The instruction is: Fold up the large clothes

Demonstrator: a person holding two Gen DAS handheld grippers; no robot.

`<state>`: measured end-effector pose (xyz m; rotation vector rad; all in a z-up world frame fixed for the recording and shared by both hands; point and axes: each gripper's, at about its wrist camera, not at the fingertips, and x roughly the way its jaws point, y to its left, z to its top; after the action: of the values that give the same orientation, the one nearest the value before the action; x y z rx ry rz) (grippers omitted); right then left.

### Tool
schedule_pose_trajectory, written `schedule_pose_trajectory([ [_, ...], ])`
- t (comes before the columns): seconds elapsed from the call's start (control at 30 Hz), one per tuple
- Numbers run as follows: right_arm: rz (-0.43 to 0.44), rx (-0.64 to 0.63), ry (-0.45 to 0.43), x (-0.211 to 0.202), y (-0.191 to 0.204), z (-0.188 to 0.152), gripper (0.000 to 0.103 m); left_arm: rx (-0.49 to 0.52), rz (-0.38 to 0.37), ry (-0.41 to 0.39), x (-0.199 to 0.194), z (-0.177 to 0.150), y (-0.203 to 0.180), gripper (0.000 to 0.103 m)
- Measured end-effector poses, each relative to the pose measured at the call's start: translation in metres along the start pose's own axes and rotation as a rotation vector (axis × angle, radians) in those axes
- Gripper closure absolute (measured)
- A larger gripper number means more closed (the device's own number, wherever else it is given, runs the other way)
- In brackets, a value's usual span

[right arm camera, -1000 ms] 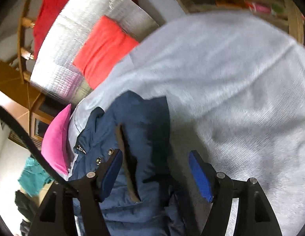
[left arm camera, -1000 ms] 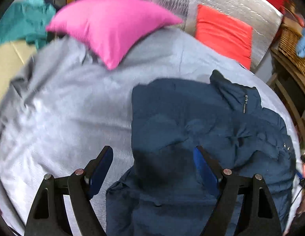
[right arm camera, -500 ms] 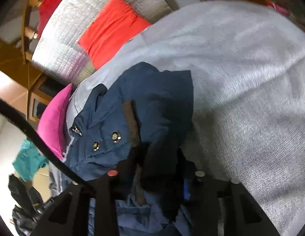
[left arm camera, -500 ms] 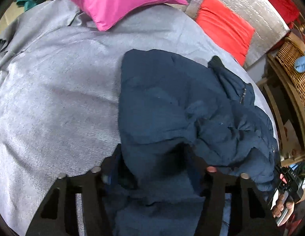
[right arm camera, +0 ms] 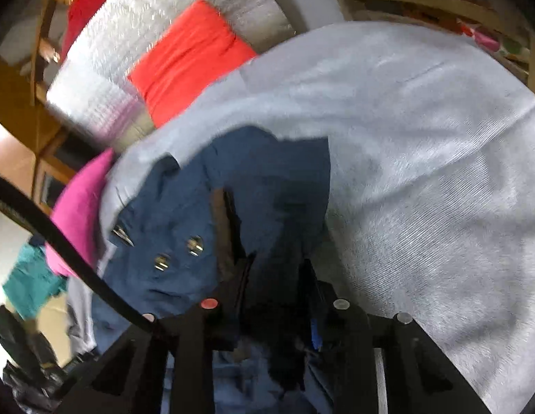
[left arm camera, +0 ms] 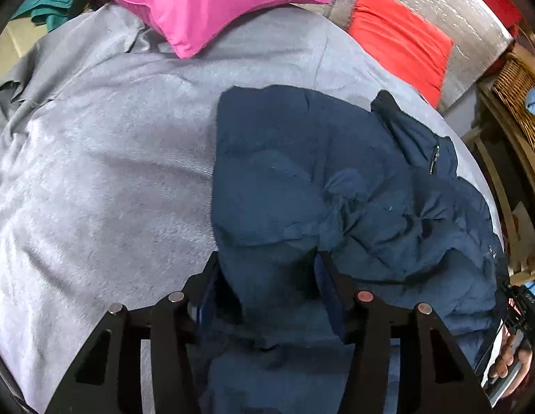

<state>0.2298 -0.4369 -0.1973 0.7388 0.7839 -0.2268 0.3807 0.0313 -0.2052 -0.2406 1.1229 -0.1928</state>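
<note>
Both clamped on navy jacket lying on grey bedspread: left gripper pinching bunched near edge, right gripper pinching the dark edge by the snaps. Risks, as judgement: thick padded fabric slipping from shallow bites; uneven lift skewing the fold; hem dragging and rucking the bedspread; sleeve flopping loose. Pink pillow well apart. No readable brand, label or writing.
</note>
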Motion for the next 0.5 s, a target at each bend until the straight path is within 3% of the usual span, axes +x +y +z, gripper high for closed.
schedule_pose_trajectory([
  [0.03,0.0,0.0,-0.019,-0.007,0.001,0.003,0.041,-0.003,0.008,-0.006,-0.007,0.0,0.001,0.047],
  [0.07,0.001,0.001,-0.051,-0.018,0.001,0.004,0.029,-0.003,0.012,-0.02,-0.014,-0.002,0.001,0.048],
  [0.17,0.03,0.036,-0.104,-0.051,-0.003,0.004,0.028,-0.002,-0.023,-0.088,-0.042,-0.005,-0.005,0.046],
  [0.27,0.161,0.086,-0.045,-0.065,-0.006,-0.004,0.028,-0.02,-0.124,-0.114,-0.059,-0.012,-0.009,0.031],
  [0.4,0.288,0.137,0.131,-0.039,0.008,-0.032,0.028,-0.074,-0.243,0.009,-0.042,-0.027,-0.018,0.027],
  [0.5,0.333,0.177,0.242,-0.011,0.018,-0.052,0.028,-0.153,-0.28,0.11,-0.018,-0.035,-0.018,0.027],
])
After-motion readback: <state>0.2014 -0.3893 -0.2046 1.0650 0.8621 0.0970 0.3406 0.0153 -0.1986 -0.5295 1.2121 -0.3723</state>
